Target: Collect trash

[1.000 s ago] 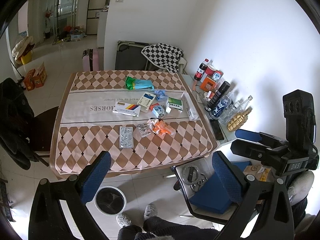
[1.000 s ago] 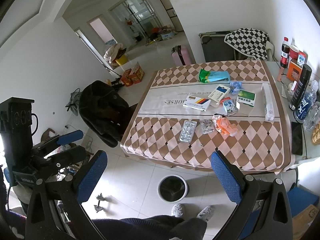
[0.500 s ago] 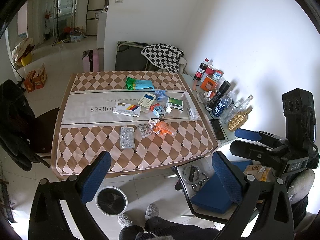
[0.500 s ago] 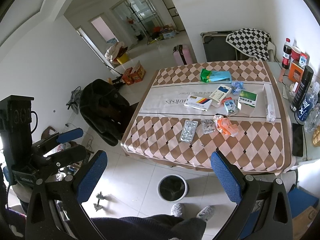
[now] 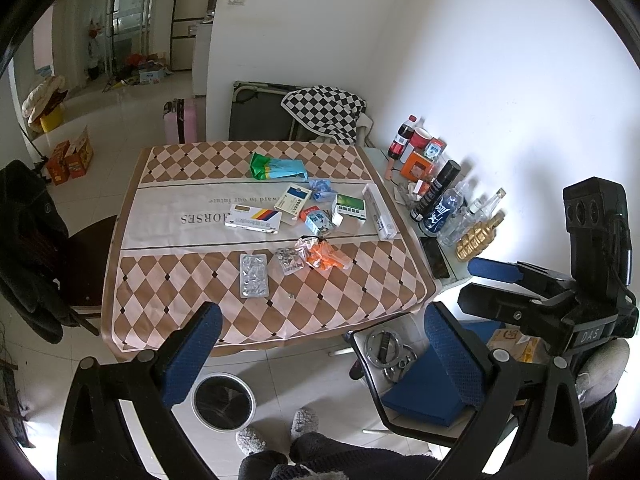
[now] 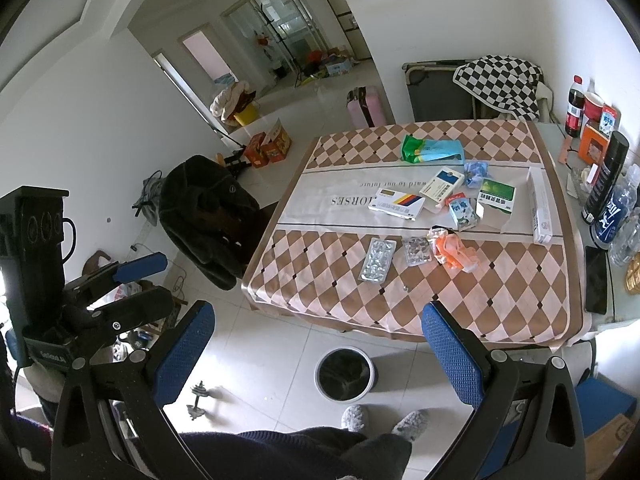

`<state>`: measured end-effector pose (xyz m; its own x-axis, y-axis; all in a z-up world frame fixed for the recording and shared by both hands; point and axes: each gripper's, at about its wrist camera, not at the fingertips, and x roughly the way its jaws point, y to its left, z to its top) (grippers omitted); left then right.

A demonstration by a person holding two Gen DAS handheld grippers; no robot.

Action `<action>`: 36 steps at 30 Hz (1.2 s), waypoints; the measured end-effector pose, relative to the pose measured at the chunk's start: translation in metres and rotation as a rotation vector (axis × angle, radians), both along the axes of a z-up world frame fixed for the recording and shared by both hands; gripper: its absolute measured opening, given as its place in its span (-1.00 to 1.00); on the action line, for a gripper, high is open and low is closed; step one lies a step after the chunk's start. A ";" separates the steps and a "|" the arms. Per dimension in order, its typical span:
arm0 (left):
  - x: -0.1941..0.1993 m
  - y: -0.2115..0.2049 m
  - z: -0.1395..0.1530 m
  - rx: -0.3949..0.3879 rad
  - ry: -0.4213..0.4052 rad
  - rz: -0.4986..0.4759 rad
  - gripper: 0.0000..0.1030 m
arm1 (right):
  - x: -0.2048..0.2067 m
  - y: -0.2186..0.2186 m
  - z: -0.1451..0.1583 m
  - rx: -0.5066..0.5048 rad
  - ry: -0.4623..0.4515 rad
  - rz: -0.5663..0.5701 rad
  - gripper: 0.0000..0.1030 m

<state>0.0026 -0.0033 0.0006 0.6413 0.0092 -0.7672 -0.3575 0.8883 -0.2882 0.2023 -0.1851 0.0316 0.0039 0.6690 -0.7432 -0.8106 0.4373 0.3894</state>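
Both units held high, well back from the counter [image 5: 132,280], looking down at it.

Left hand-held gripper [image 5: 320,344]: jaws spread wide, nothing between the blue pads [image 5: 192,356]. Right hand-held gripper [image 6: 316,344]: same, wide apart, holding nothing. Each one shows in the other's view off to the side, also empty.

Trash sits mid-counter on the checkered cloth [image 6: 500,292]:
- crumpled orange wrapper [image 5: 326,256], just right of centre
- 2 blister packs beside it: large blister pack [image 5: 253,275] to the left, small blister pack [image 5: 289,260] touching or nearly touching the wrapper
- striped medicine box [image 5: 253,219] on the white band
- blue-white box [image 5: 293,199] behind it
- small carton [image 5: 318,220] and green box [image 5: 350,208] to the right
- long white box [image 5: 379,211] along the right edge
- green-blue bag [image 5: 278,167] at the far side
- crumpled blue wrapper [image 5: 321,188] just in front of the bag

Trash bin [image 5: 223,400] stands on the floor in front of the counter's near edge, black liner, near the person's slippers [image 6: 380,420]. Contents cannot be made out.

Bottles and cans [image 5: 440,200] crowd the side ledge at the right wall. Dark coat [image 6: 208,212] hangs over a chair on the left.
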 end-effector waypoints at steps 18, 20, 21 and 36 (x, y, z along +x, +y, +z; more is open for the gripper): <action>0.001 -0.001 0.000 0.002 0.000 0.000 1.00 | 0.000 0.005 -0.004 0.000 0.003 0.001 1.00; 0.002 -0.002 0.000 0.004 0.001 0.002 1.00 | -0.004 0.009 -0.004 -0.001 0.002 -0.007 1.00; 0.002 -0.003 0.000 0.009 0.004 0.009 1.00 | -0.006 0.011 -0.004 0.000 0.002 -0.020 1.00; 0.095 0.097 -0.176 0.088 0.359 0.295 1.00 | 0.095 -0.003 -0.100 -0.162 0.084 -0.647 1.00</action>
<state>0.0976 0.0935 -0.1750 0.2958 0.2262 -0.9281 -0.6619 0.7491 -0.0284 0.2970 -0.1876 -0.0688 0.3041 0.4316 -0.8492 -0.3354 0.8829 0.3287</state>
